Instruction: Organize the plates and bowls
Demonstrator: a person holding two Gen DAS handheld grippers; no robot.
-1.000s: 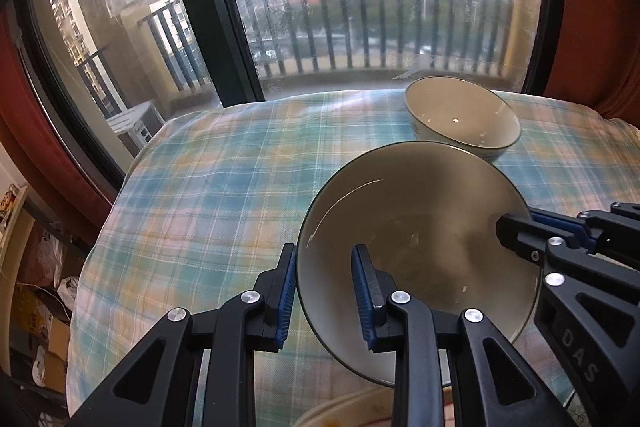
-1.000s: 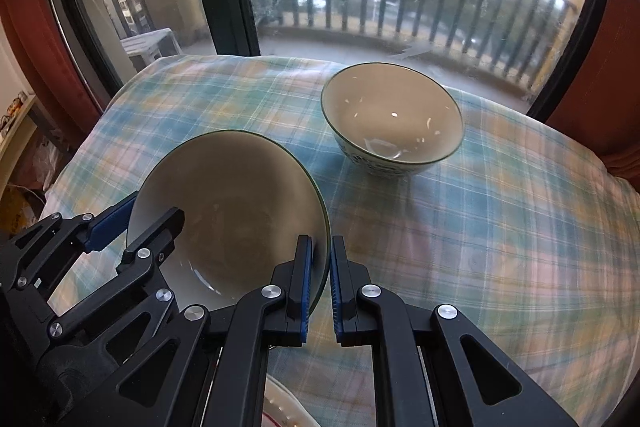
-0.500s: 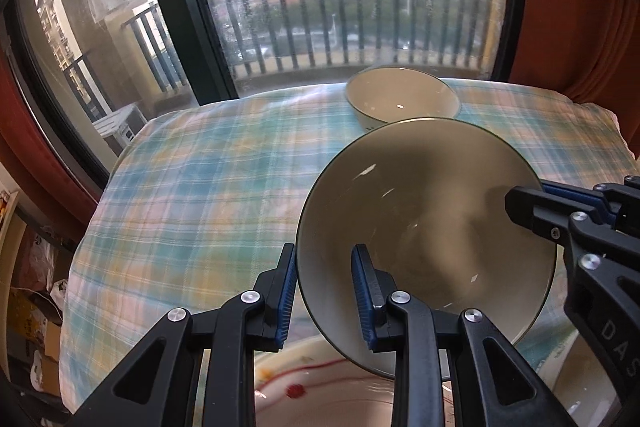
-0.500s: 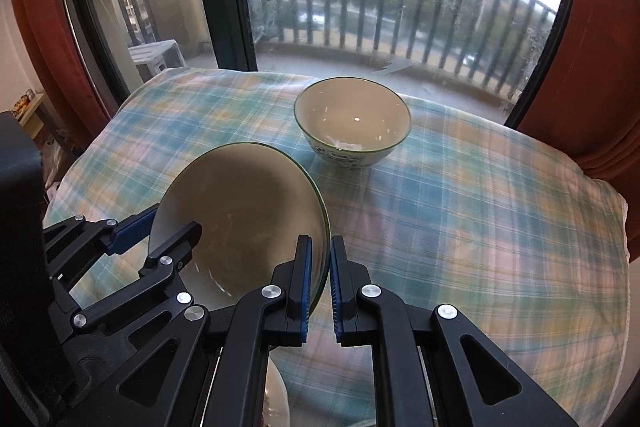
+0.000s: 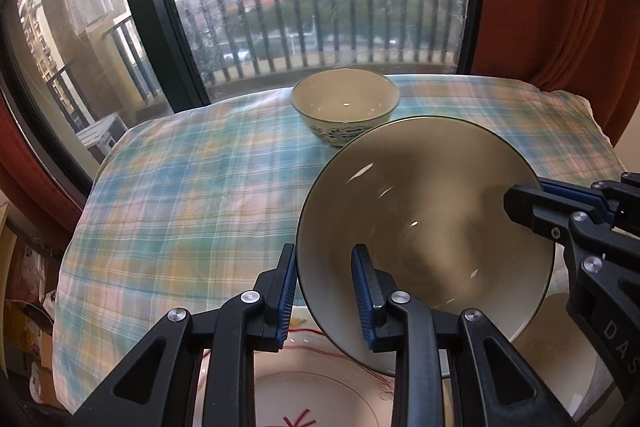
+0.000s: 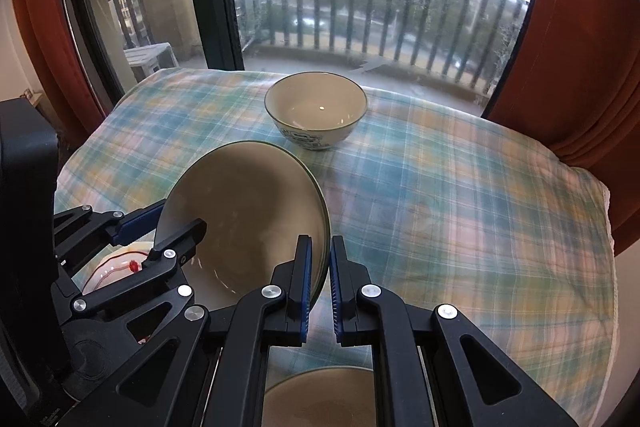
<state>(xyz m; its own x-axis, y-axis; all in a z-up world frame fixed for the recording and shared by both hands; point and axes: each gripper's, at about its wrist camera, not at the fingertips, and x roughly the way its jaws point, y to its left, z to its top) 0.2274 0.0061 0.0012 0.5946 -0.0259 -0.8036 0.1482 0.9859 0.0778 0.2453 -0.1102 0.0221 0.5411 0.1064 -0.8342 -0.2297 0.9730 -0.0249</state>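
A large cream bowl with a dark rim [image 5: 432, 227] is held in the air, tilted, by both grippers. My left gripper [image 5: 325, 291] is shut on its left rim, one finger inside and one outside. My right gripper [image 6: 319, 267] is shut on its right rim [image 6: 324, 211]; it also shows at the right of the left wrist view [image 5: 560, 203]. A smaller patterned bowl [image 5: 345, 105] stands upright at the far side of the table [image 6: 316, 109]. A white plate with red marks [image 5: 320, 399] lies below the held bowl. Another bowl's rim [image 6: 320, 399] shows beneath my right gripper.
The table wears a plaid cloth [image 6: 460, 211], with its edges falling off left and right. A window with a black frame [image 5: 156, 27] and balcony railing is behind it. Red curtains [image 6: 592, 47] hang at both sides.
Both grippers have lifted the large bowl up and drawn it back toward the near edge. The small bowl now looks farther away, and the plate and another bowl have come into view below.
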